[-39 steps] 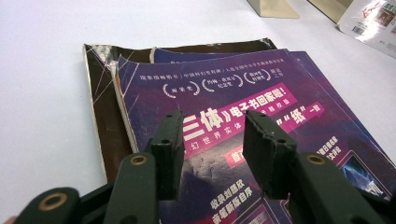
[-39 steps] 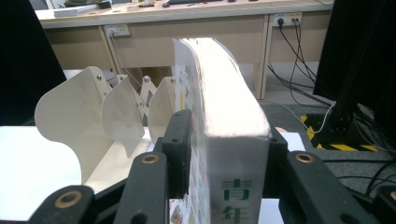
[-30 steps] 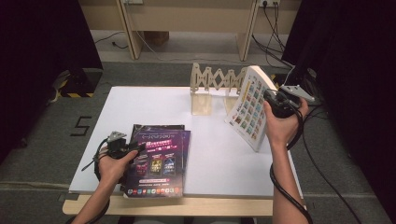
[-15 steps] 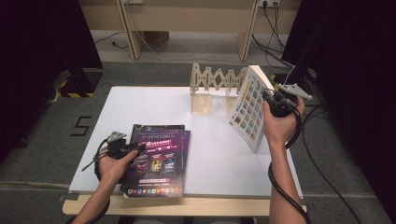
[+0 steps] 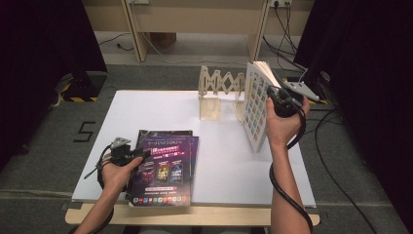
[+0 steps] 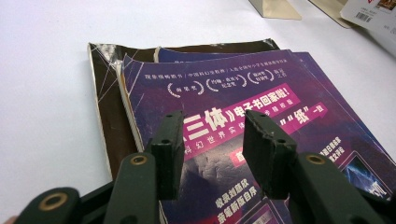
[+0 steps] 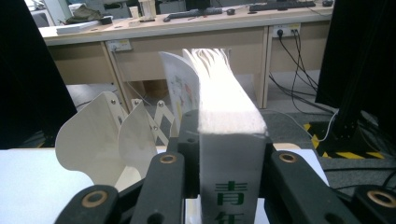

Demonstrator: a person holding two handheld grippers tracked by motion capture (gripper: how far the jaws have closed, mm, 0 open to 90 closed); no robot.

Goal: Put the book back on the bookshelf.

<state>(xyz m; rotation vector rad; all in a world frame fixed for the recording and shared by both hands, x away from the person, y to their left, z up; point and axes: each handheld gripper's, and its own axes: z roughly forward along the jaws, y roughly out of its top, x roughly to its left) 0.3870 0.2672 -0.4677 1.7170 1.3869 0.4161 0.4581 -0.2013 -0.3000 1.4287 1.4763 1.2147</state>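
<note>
A: Why is the white book (image 5: 255, 109) standing on edge like that?

B: The right gripper (image 7: 229, 154) has it clamped by the spine. In the right gripper view the 2 black jaws press on both sides of the thick block of pages, having just been closing onto it. Upright, it can slide between the dividers of the wooden rack (image 5: 219, 92), which sits just beside it at the table's far edge.

A: So it isn't in the rack yet?

B: No. From the high view it is at the right of the white table (image 5: 160, 112), near the rack's right end, its lower corner low by the tabletop. I can't tell whether it touches.

A: And the left gripper (image 6: 212, 149)?

B: Its jaws stand well apart with nothing between them, poised over the purple magazine (image 6: 252, 112) on top of the stack at the near left. A darker book (image 6: 105, 107) lies under it. Parking there probably keeps it clear while the right hand works, and ready for the next pick.

A: The pages fan out at the top?

B: Yes, loose, since only the spine side is gripped.
</note>
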